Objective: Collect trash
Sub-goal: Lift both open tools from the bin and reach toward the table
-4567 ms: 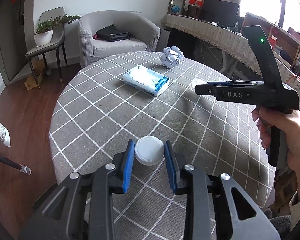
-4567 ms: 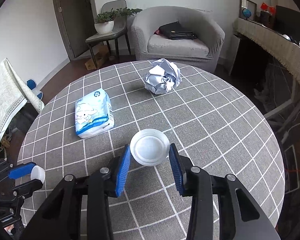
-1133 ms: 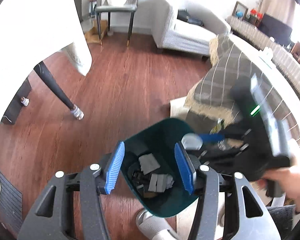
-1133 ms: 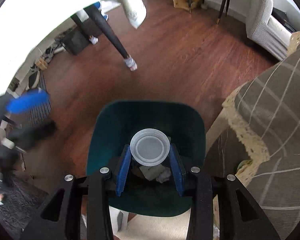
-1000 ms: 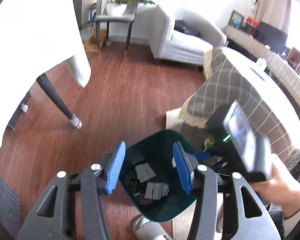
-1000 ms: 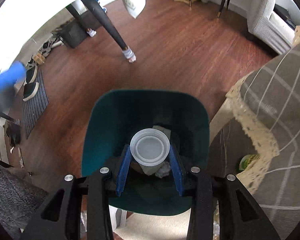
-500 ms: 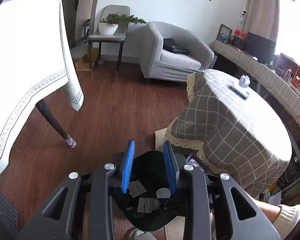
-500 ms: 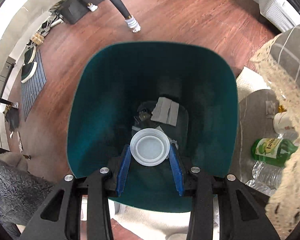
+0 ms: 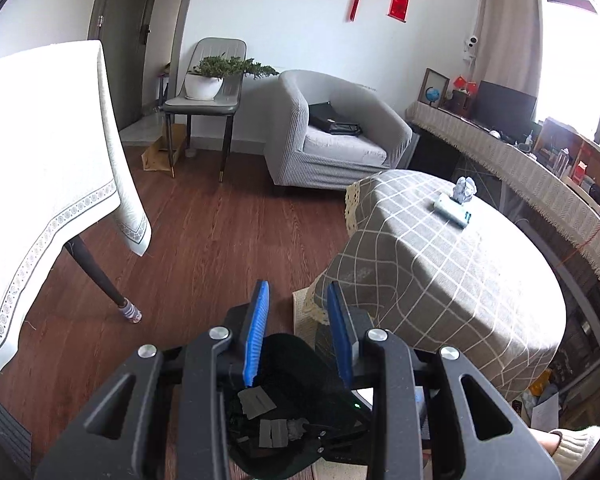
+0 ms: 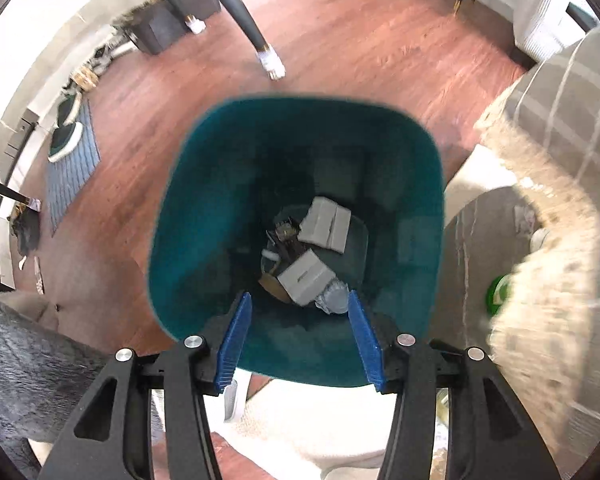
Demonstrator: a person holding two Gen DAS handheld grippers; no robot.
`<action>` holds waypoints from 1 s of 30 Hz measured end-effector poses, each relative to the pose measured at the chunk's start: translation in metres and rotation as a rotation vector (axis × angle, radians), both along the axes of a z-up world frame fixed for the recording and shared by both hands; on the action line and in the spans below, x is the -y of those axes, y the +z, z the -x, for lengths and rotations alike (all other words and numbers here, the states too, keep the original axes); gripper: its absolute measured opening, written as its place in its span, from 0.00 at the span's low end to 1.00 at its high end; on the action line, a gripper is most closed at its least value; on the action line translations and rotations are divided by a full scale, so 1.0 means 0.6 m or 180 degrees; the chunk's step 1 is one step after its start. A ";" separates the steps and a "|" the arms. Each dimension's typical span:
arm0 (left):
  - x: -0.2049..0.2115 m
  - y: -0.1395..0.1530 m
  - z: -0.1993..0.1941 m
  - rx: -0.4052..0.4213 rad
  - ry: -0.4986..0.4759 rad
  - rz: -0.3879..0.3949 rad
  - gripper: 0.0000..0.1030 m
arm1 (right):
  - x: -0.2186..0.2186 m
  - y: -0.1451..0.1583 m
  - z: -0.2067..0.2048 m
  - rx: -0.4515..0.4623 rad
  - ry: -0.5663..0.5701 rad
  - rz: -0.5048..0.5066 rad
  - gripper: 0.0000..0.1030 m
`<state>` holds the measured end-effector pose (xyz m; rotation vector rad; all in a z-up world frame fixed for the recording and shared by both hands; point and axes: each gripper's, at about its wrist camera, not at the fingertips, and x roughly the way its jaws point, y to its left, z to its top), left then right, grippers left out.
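The right tongs (image 10: 298, 334) have just been opening over the bin (image 10: 204, 216), nothing between them. The left tongs (image 9: 298, 334) stand narrowly apart, empty.

Open bin mouth (image 10: 300, 112) beside draped table (image 10: 560, 128)

Right wrist view looks steeply down into the bin (image 10: 300, 184); left looks obliquely across the room, sharing it.

bin (image 10: 204, 216) on floor, left of table (image 10: 560, 128) | cartons (image 10: 306, 276) in bin
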<state>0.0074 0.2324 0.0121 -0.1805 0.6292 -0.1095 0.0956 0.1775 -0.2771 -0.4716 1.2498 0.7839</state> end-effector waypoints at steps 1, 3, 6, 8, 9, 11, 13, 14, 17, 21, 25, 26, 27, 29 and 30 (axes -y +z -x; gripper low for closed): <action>0.003 0.004 0.000 0.0018 0.0003 0.0002 0.31 | 0.002 0.012 0.002 0.0038 0.0013 -0.0048 0.50; 0.010 0.015 0.003 0.0081 0.0030 0.0024 0.31 | 0.007 0.040 0.007 0.0145 0.0046 -0.0137 0.50; 0.019 0.030 0.007 0.0153 0.0049 0.0014 0.31 | 0.014 0.081 0.015 0.0272 0.0065 -0.0256 0.47; 0.029 0.040 0.006 0.0211 0.0050 -0.0015 0.31 | 0.019 0.107 0.020 0.0344 0.0069 -0.0322 0.44; 0.035 0.043 0.005 0.0226 0.0050 -0.0023 0.31 | 0.022 0.120 0.022 0.0389 0.0078 -0.0365 0.43; 0.046 0.049 0.002 0.0261 0.0045 -0.0057 0.31 | 0.030 0.145 0.025 0.0481 0.0081 -0.0451 0.40; 0.056 0.055 -0.002 0.0300 0.0045 -0.0117 0.31 | 0.041 0.168 0.026 0.0560 0.0085 -0.0538 0.40; 0.060 0.058 -0.005 0.0314 0.0053 -0.0134 0.31 | 0.046 0.179 0.026 0.0601 0.0080 -0.0573 0.40; 0.068 0.063 -0.019 0.0322 0.0047 -0.0103 0.36 | 0.064 0.208 0.022 0.0714 0.0066 -0.0669 0.40; 0.090 0.068 -0.039 0.0306 -0.0021 -0.0143 0.41 | 0.097 0.248 0.011 0.0885 0.0015 -0.0775 0.39; 0.121 0.071 -0.061 0.0316 -0.0095 -0.0189 0.47 | 0.139 0.284 -0.001 0.1035 -0.0072 -0.0885 0.39; 0.126 0.071 -0.065 0.0304 -0.0118 -0.0185 0.50 | 0.151 0.291 -0.007 0.1071 -0.0103 -0.0907 0.39; 0.137 0.069 -0.074 0.0291 -0.0146 -0.0178 0.52 | 0.164 0.297 -0.013 0.1104 -0.0135 -0.0927 0.39; 0.154 0.069 -0.084 0.0294 -0.0174 -0.0200 0.60 | 0.186 0.305 -0.025 0.1169 -0.0202 -0.0924 0.39; 0.164 0.070 -0.090 0.0307 -0.0197 -0.0221 0.65 | 0.199 0.307 -0.031 0.1205 -0.0248 -0.0918 0.40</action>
